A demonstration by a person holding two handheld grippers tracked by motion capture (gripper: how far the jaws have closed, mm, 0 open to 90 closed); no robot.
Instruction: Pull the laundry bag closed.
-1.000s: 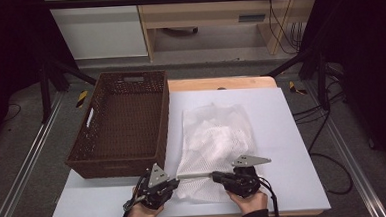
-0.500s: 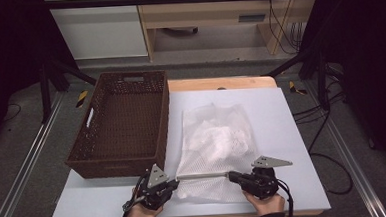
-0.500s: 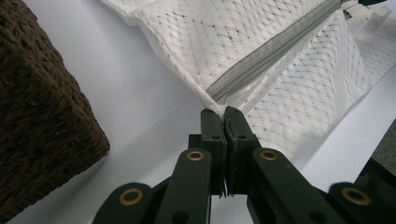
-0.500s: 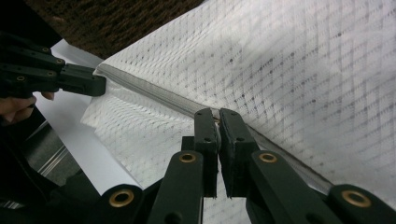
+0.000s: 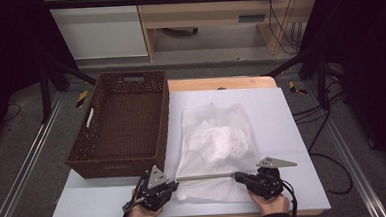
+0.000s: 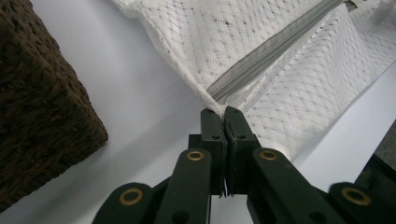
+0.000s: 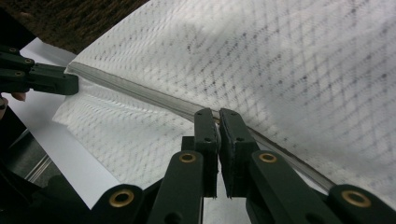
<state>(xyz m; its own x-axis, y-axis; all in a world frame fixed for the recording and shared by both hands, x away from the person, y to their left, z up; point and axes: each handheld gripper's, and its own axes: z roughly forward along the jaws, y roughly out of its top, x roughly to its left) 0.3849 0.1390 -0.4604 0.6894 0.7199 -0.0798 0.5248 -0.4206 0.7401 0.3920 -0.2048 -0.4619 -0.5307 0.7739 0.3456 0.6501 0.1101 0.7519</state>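
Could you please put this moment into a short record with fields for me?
work in hand: white mesh laundry bag with a grey zipper along its near edge
left gripper: shut on the zipper's end at the bag's corner
right gripper: shut on the zipper farther along
zipper: stretched straight between both grippers
bag contents: crumpled white item inside
basket: brown wicker, left of the bag
surface: white table

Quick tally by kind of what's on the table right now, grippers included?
Mesh laundry bag, white, zipper pulled taut: 1
Wicker basket, dark brown: 1
Grippers, both shut on the bag's zipper edge, left gripper and right gripper: 2
Total: 4
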